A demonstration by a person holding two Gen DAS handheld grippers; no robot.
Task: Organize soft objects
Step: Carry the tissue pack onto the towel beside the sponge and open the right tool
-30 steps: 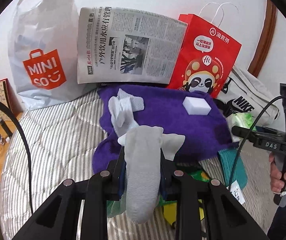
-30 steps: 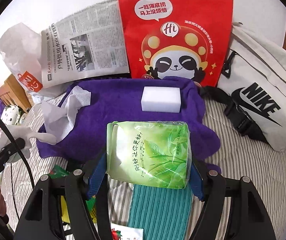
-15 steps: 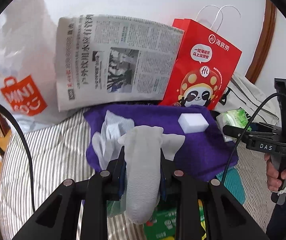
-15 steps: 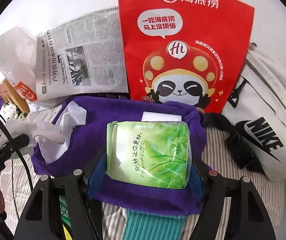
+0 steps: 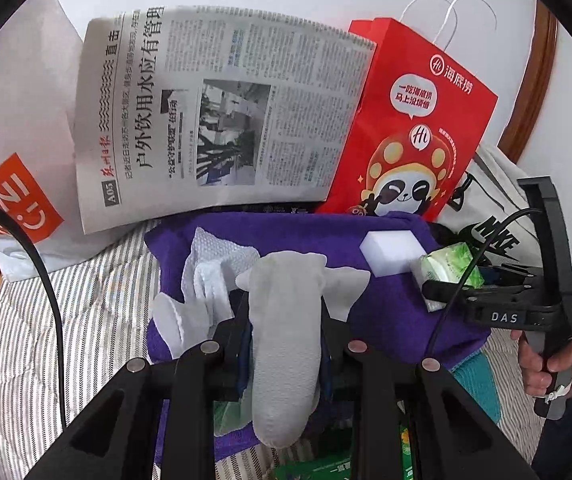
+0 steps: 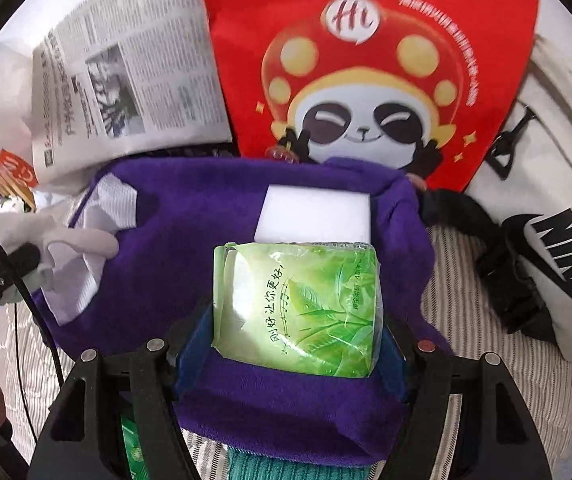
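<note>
My left gripper is shut on a grey plush toy and holds it over the near edge of the purple towel. My right gripper is shut on a green tissue pack, held above the same towel just in front of a white sponge block. The sponge and a crumpled white cloth lie on the towel. The right gripper with the pack also shows at the right of the left wrist view.
A newspaper, a red panda paper bag, a white Miniso bag and a white Nike bag stand behind the towel. A teal cloth and green packets lie near me on the striped bed.
Both grippers moved forward over the purple towel with their loads. The tissue pack now sits close in front of the white sponge.
</note>
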